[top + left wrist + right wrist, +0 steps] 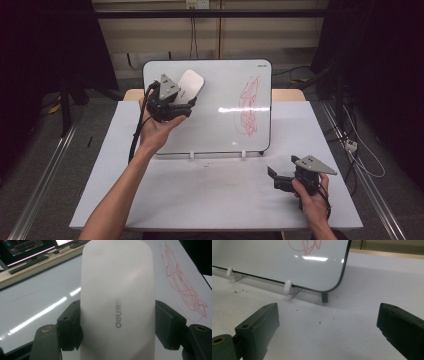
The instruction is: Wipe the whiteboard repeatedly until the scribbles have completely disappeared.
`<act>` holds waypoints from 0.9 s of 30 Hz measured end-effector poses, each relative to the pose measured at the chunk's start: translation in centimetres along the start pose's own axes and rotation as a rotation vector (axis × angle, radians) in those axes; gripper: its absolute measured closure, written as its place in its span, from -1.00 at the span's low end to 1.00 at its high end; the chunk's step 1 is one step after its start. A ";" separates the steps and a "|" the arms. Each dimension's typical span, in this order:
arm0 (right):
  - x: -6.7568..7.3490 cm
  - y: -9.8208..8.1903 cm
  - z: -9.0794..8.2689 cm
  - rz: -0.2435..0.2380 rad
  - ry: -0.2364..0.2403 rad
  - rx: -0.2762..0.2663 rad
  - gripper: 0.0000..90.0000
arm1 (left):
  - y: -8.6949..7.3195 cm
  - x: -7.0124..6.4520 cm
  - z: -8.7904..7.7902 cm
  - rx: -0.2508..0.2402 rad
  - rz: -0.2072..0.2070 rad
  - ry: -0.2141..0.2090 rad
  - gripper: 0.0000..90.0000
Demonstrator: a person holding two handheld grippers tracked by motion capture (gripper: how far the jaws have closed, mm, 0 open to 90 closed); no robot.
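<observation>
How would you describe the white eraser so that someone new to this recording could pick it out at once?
Start at the whiteboard standing on the table. At its upper left, the left gripper is shut on the eraser, a smooth white rounded block held against the board. It bears small grey lettering on its back and lies well to the left of the red scribble, the board's one drawing.

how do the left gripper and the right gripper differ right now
The left gripper is shut on the white eraser; the right gripper is open with nothing between its jaws. The left gripper is raised in front of the whiteboard; the right gripper sits low over the table, away from the board. Both are black with a grey plate on top.
</observation>
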State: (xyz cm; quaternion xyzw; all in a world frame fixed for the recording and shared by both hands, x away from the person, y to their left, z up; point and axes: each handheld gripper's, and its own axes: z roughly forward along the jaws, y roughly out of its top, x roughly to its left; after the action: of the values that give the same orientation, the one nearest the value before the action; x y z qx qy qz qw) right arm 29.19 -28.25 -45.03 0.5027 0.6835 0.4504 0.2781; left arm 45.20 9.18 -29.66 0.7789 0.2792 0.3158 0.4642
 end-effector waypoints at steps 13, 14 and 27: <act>-0.3 -0.2 -0.1 0.001 0.013 -0.006 -0.90 | 2.1 -2.8 2.8 0.006 0.045 -0.037 -0.31; -0.6 -0.3 -0.1 0.003 0.014 -0.007 -0.90 | 2.2 -3.1 3.1 0.009 0.047 -0.040 -0.31; -1.0 -0.3 -0.1 0.029 0.017 -0.006 -0.90 | 4.7 -5.2 6.8 0.017 0.115 -0.058 -0.31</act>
State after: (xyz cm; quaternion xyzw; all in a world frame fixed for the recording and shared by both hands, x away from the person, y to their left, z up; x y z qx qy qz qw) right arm 29.30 -29.28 -45.36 0.5077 0.6770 0.4610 0.2672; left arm 47.64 -0.24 -29.13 0.8065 0.2230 0.3169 0.4465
